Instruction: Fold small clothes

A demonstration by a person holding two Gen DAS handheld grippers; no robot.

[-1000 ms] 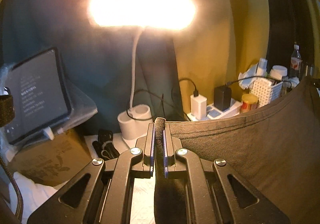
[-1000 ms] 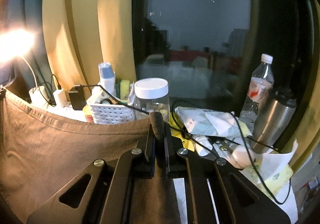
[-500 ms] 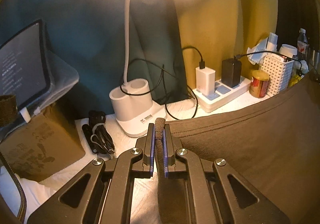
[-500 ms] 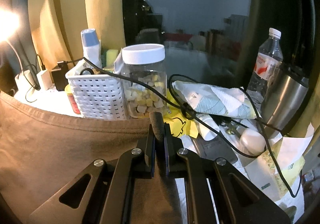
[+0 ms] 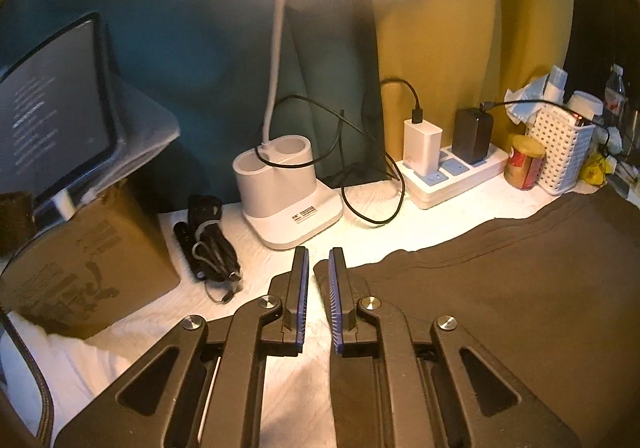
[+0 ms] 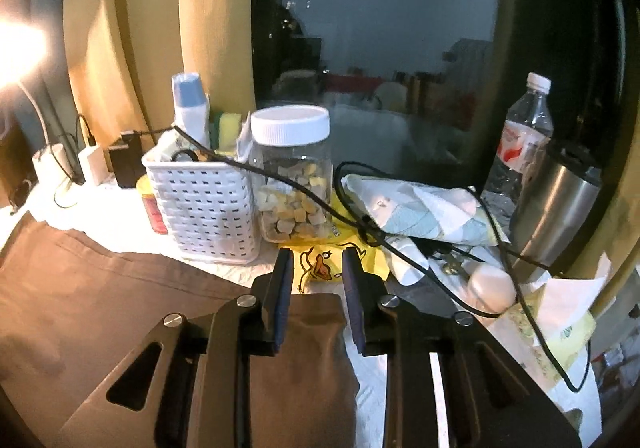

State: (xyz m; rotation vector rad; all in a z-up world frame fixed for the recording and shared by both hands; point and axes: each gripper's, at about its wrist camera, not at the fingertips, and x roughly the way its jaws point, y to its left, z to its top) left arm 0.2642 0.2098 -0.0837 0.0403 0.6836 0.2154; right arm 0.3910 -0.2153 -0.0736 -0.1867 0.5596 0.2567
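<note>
The dark brown cotton garment [image 5: 500,288] is lying flat on the white desk cover [image 5: 400,236]. I am opening my left gripper [image 5: 318,268] and right gripper [image 6: 316,268], releasing its far corners, probably to set down a fold clear of the white slotted basket [image 6: 204,208].
</note>
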